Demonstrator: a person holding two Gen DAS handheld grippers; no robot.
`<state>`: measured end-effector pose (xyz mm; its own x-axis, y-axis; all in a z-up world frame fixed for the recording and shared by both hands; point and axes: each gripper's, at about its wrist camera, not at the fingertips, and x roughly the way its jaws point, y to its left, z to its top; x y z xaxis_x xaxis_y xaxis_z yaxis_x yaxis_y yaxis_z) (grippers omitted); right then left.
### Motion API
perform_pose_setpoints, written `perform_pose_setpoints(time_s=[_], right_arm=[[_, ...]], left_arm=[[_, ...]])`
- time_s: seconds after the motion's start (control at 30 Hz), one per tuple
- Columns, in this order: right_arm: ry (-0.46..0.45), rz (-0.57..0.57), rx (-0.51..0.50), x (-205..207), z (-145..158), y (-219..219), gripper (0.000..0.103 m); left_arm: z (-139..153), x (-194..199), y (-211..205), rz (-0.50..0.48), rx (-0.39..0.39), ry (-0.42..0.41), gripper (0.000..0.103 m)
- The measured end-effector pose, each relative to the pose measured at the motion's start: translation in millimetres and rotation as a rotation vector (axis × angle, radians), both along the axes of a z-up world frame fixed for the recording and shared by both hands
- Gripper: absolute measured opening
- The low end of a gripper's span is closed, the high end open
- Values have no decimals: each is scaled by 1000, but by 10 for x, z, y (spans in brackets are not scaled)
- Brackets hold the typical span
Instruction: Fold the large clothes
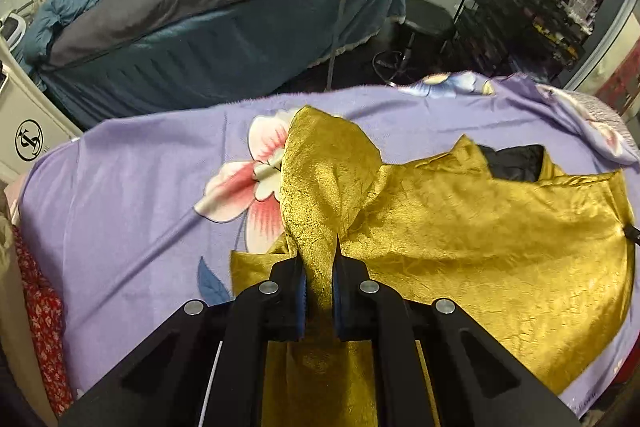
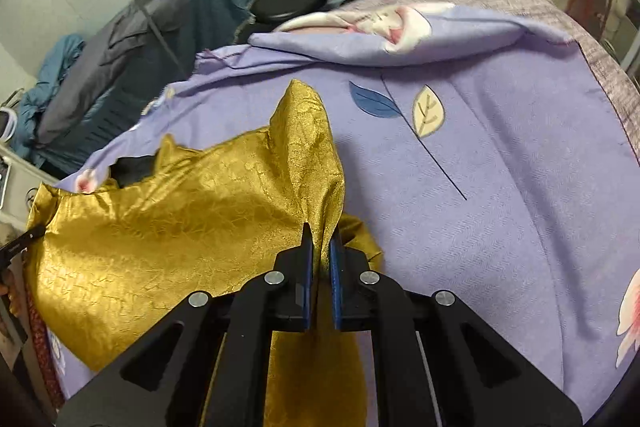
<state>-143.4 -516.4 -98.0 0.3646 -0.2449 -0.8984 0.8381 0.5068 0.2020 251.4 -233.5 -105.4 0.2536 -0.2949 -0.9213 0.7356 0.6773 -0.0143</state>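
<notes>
A gold garment is lying spread on a purple flowered sheet covering a bed. In the left wrist view, the left gripper is sitting at six o'clock, its jaws narrowed and pinching a raised fold of the gold cloth, which is peaking toward twelve o'clock beside a pink flower print. A dark lining is showing at two o'clock. In the right wrist view, the garment is spreading toward nine o'clock, and the right gripper at six o'clock is likewise narrowed, clamping another lifted fold. A blue leaf print is lying at twelve o'clock.
</notes>
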Motion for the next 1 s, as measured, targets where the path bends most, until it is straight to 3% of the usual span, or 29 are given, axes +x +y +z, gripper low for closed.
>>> perform_pose_setpoints(time_s=[0.17,0.37,0.43,0.5,0.57,0.67,0.77,0.8,0.9,1.0], right_arm=[[93,-4,29,42,-307,-40,8],[143,21,34,175,-476,16,9],[149,26,26,190,-503,24,11],[154,32,5,208,-512,39,15],[142,28,7,193,-511,47,20],[122,7,22,168,-474,29,26],[111,-45,16,102,-333,8,52],[114,-82,-1,49,-262,6,66],[42,-157,-6,-184,-81,39,67],[36,-175,13,-378,-29,99,67]], left_arm=[[-407,73,-186,11,110,31,11],[-657,86,-222,16,155,2,28],[-703,71,-248,26,194,-41,55],[-714,116,-215,68,212,-69,75],[-695,186,-141,96,195,-42,83],[-553,299,25,125,124,7,84],[-251,371,282,202,26,-2,87],[-143,379,393,231,-10,-13,89],[41,361,669,283,-69,-29,92],[162,182,847,276,-81,-38,92]])
